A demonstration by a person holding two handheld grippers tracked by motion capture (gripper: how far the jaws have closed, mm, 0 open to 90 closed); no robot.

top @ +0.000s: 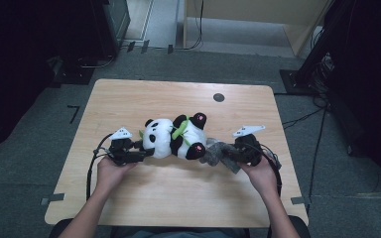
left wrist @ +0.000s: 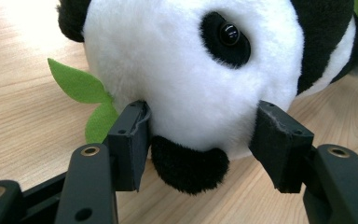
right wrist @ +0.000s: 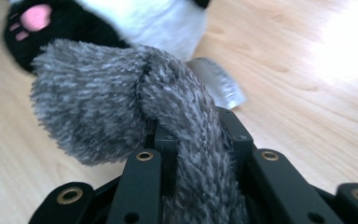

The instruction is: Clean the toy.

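Observation:
A black-and-white panda plush (top: 173,138) lies on its side in the middle of the wooden table (top: 129,99). My left gripper (top: 146,152) is at its head. In the left gripper view both pads press into the white fur of the panda's head (left wrist: 191,70), so my left gripper (left wrist: 205,140) is shut on it. A green felt leaf (left wrist: 77,84) sticks out beside the head. My right gripper (top: 228,153) is by the panda's feet, shut on a grey fuzzy cloth (top: 213,151). In the right gripper view that grey cloth (right wrist: 98,116) is pinched between the jaws of my right gripper (right wrist: 198,135), near a pink-soled paw (right wrist: 42,23).
A white sewn-in label (right wrist: 216,81) hangs from the cloth. A round dark cap (top: 219,97) sits in the tabletop at the back right. Cables trail from both grippers over the table's front. Dark stands and cables are on the floor around the table.

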